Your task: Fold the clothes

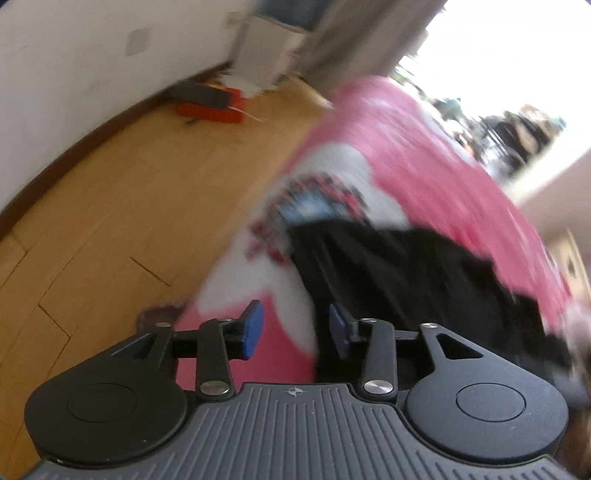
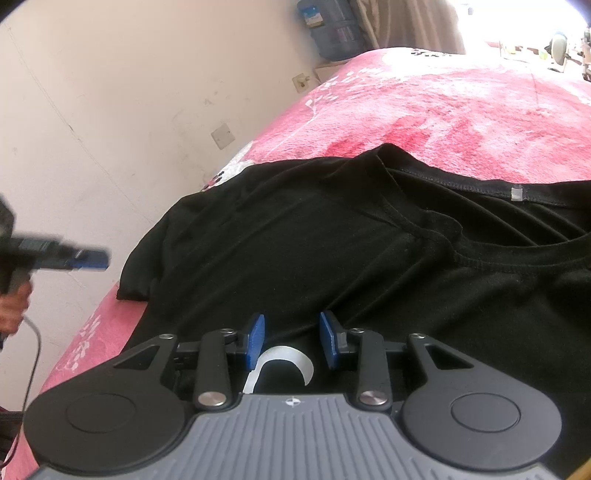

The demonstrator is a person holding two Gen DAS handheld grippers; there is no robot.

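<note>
Shirt [image 2: 332,251] neck tag [image 2: 517,193] blank grey.

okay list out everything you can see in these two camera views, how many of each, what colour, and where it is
T-shirt: one, black, spread on the bed, collar toward the right in the right wrist view.
Blanket: one, pink with white patterns, covering the bed under the shirt.
Water jug: one, blue, by the wall beyond the bed.
Wall plates: two, pale, on the wall beside the bed.
Box: one, red with a dark top, on the wooden floor by the wall; blurred.
White cabinet: one, standing by the far wall; blurred.
Left gripper: one, black with blue pads, jaws apart, nothing between them, at the bed's edge.
Right gripper: one, same make, jaws apart over the shirt.
Hand: one, holding the left gripper's handle.
</note>
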